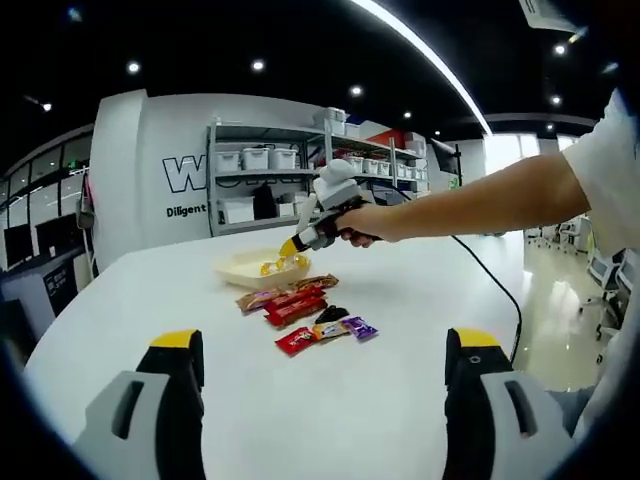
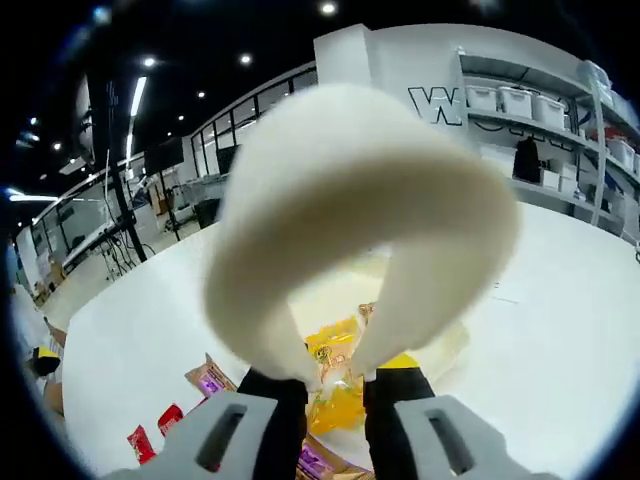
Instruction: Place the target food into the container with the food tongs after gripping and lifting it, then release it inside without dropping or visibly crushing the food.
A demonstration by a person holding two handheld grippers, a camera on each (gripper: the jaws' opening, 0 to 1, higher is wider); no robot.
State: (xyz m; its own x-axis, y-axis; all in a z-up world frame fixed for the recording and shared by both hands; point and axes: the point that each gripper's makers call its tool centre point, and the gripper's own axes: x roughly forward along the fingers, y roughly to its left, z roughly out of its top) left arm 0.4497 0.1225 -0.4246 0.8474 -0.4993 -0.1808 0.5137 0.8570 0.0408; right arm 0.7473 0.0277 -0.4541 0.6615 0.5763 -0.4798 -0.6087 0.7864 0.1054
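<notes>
Over the cream container (image 1: 250, 266) toward the tabletop's (image 1: 400, 330) far edge, we see the right gripper (image 2: 333, 385) squeezing the white food tongs (image 2: 350, 230), whose tips pinch a yellow wrapped snack (image 2: 335, 355). The left gripper (image 1: 325, 350) waits with its jaws apart, empty, near the closer edge. Letting go early, we judge, could drop the snack onto the rim or among the loose packets (image 1: 300, 310) beside it.

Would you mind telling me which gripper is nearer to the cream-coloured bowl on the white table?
Right. The right gripper is at the cream bowl, squeezing white tongs that pinch a yellow packet over it. The left gripper sits far back, beyond the scattered snack packets.
</notes>
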